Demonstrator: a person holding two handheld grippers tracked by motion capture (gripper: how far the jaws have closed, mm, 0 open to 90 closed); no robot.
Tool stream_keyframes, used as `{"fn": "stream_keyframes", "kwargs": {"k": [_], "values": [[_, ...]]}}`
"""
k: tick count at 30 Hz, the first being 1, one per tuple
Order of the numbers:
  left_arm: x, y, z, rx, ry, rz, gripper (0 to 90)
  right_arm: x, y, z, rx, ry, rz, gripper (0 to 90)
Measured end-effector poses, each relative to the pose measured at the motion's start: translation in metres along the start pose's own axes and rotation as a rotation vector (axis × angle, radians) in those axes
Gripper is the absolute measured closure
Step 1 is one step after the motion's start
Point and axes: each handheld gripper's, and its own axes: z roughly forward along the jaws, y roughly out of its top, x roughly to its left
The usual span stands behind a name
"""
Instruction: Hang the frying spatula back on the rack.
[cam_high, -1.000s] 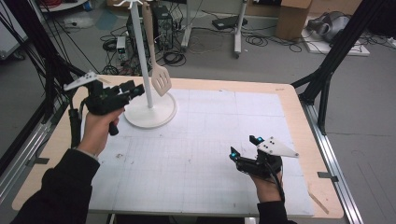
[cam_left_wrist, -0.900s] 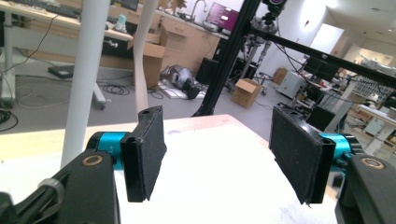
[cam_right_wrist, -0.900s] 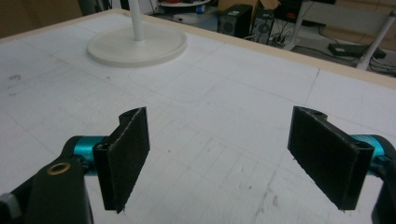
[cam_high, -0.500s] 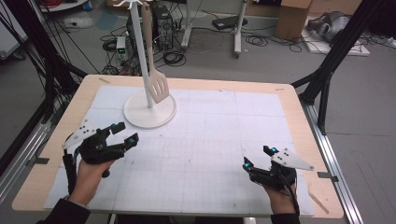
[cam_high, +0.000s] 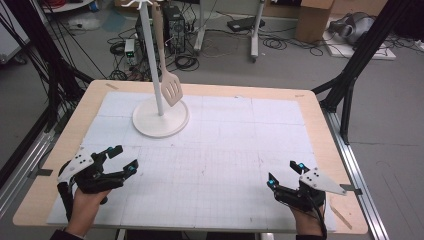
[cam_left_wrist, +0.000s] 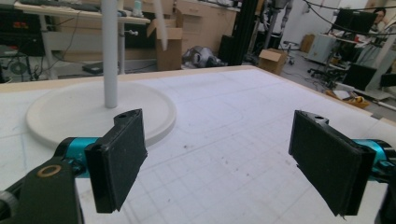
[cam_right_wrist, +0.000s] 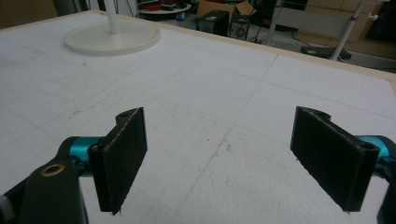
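The wooden spatula (cam_high: 170, 85) hangs from the top hook of the white stand (cam_high: 160, 117), its slotted blade dangling just beside the pole above the round base, at the far left of the white gridded mat (cam_high: 225, 150). Both grippers sit low at the near edge of the table (cam_high: 320, 107), well apart from the stand and from each other. The left gripper (cam_high: 116, 161) rests at the near left corner; its jaws have just been opening and now stand wide apart with nothing between them, the stand's base showing beyond them in the left gripper view. The right gripper (cam_high: 285, 174) lies at the near right, its jaws likewise spread wide and empty over bare mat. Judged from this layout, the hanging step looks finished: the spatula is on its hook and both hands are at a resting place. If any further move is called for, it is probably no more than holding both grippers clear of the stand, since a knock to the pole could set the spatula swinging or unhook it.
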Motion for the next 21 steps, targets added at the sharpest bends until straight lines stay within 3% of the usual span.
{"fn": "stream_keyframes", "kwargs": {"k": [3,9,21], "values": [[0.005,-0.004,-0.004,0.013,0.003,-0.014,20.3,-0.001,0.000,-0.002,-0.001,-0.008,0.017,17.9],[0.006,-0.003,-0.014,-0.011,0.014,-0.016,20.4,0.001,0.000,-0.001,0.011,-0.010,0.048,17.9],[0.007,-0.005,-0.018,0.004,0.015,-0.016,20.7,0.007,0.002,0.003,0.021,-0.015,0.041,17.9]]}}
